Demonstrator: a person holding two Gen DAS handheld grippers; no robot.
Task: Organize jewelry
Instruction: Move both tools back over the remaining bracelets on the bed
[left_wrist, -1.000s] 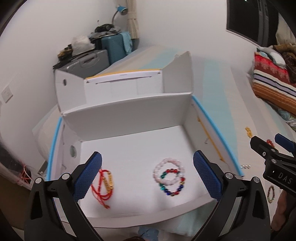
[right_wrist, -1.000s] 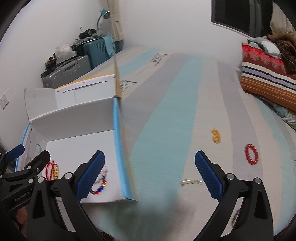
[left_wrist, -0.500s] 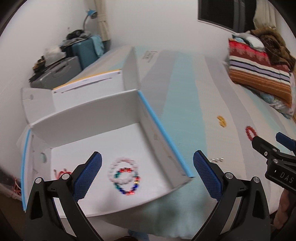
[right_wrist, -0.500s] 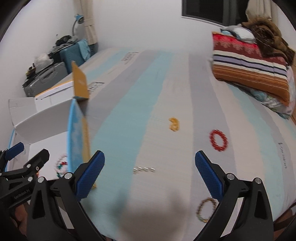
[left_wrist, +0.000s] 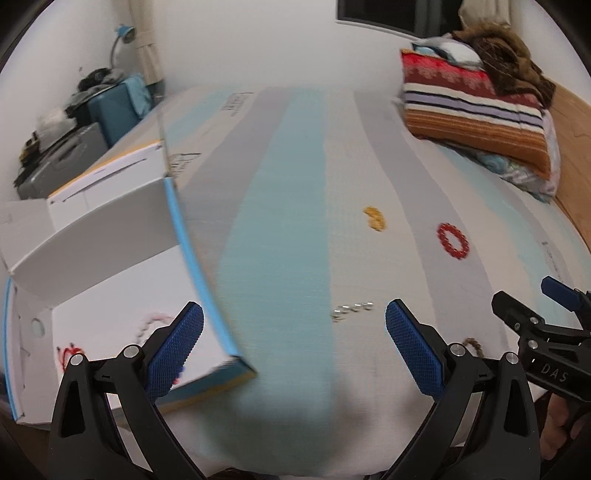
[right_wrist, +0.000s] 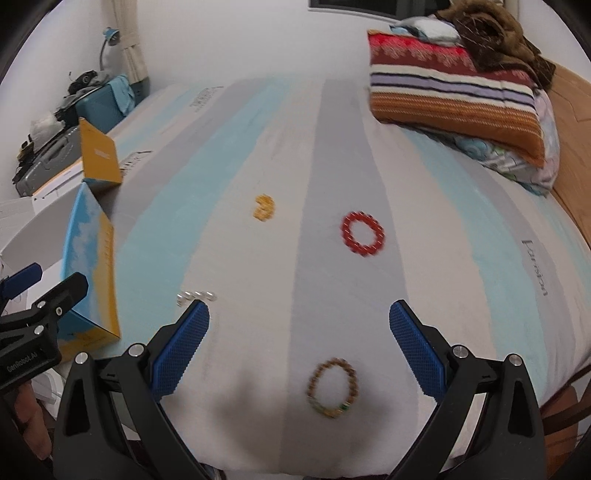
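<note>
on the bed: striped sheet (right_wrist: 332, 147) with loose jewelry; pillows (right_wrist: 454, 92) far right
box (left_wrist: 110, 280): white, open, at the left edge; red cord bracelet (left_wrist: 68, 354) and a blurred pale bead ring (left_wrist: 151, 325) lie inside
left gripper (left_wrist: 295, 347): jaws wide apart, holding nothing, over the sheet just right of the box
right gripper (right_wrist: 299, 347): jaws wide apart, holding nothing
wood bracelet (right_wrist: 332, 387): on the sheet, near, between the right fingers
red bracelet (right_wrist: 364, 233): farther, right of centre
gold piece (right_wrist: 264, 207): far, left of the red bracelet
silver beads (right_wrist: 194, 296): short row touching the right gripper's left fingertip in view
</note>
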